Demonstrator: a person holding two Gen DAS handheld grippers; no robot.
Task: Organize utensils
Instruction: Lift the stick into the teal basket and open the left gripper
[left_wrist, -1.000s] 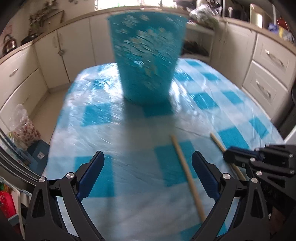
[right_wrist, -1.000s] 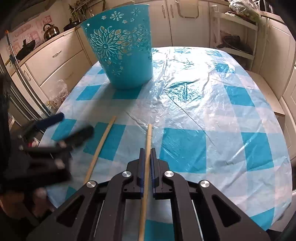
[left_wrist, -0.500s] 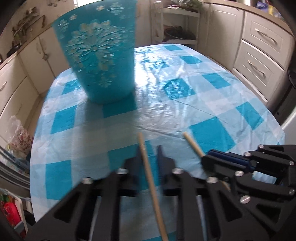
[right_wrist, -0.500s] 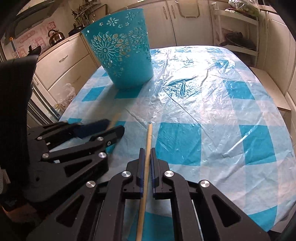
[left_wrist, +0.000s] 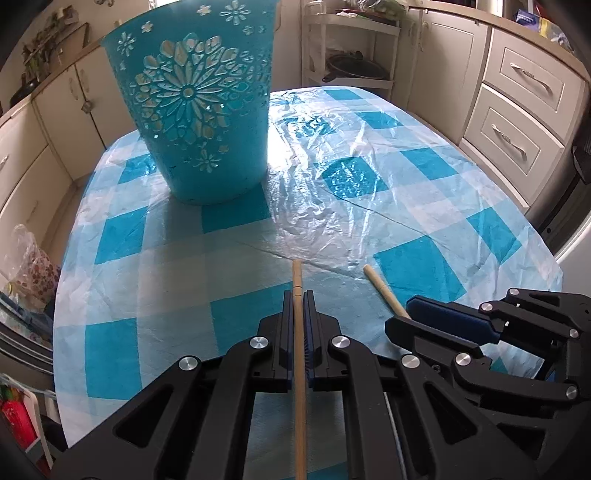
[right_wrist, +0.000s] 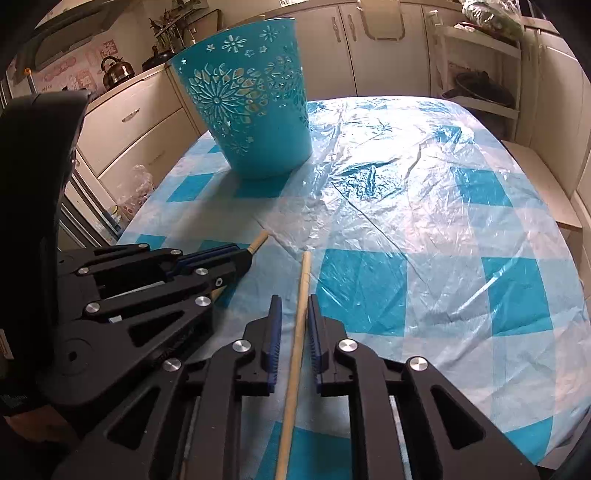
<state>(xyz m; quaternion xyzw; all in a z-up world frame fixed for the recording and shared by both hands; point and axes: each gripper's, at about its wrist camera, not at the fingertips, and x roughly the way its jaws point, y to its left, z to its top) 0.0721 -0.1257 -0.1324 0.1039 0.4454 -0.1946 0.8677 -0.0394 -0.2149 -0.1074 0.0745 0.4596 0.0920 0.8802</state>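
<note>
Left claw (left_wrist: 297, 300) — slim pale wooden chopstick (left_wrist: 299, 369)

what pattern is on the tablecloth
Blue and white checks on the tablecloth, under clear plastic; best in the right wrist view.

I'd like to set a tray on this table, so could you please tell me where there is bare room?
The tablecloth is bare right of the blue basket and beyond the stick tips. The near left is crowded: both chopsticks lie there with the left tongs and right tongs.
</note>
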